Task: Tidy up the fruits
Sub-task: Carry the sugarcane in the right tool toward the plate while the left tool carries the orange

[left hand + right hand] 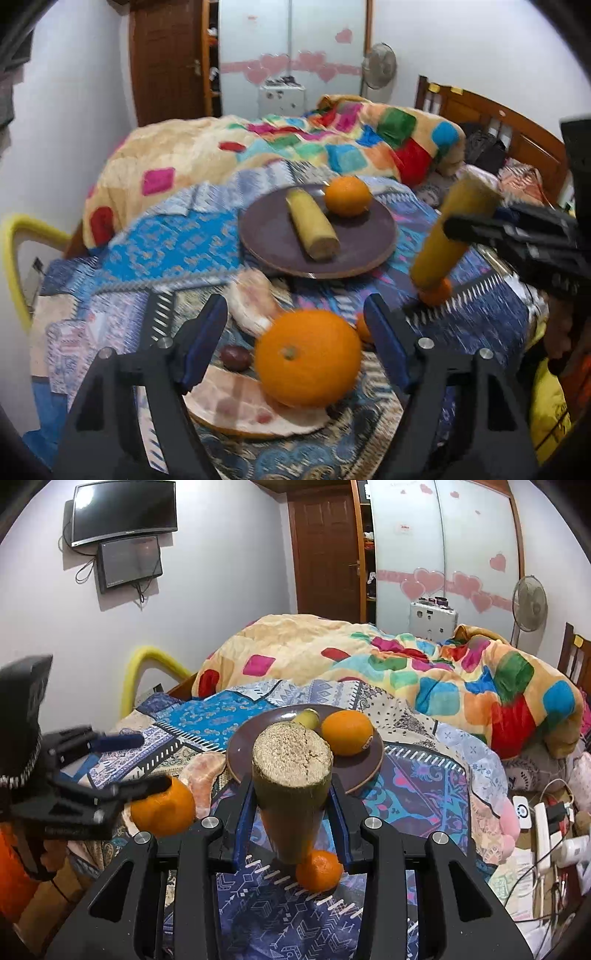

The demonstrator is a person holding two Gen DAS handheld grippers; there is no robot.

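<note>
Two risks stand out for us. Our right gripper (291,797) has its jaws clamped on a yellow stalk piece (291,775), tilted (end-heavy, we judge), so it may slip before reaching the far plate (369,771). Our left gripper (295,321) holds its jaws wide around the near big orange (308,363), which could roll away if nudged.
</note>
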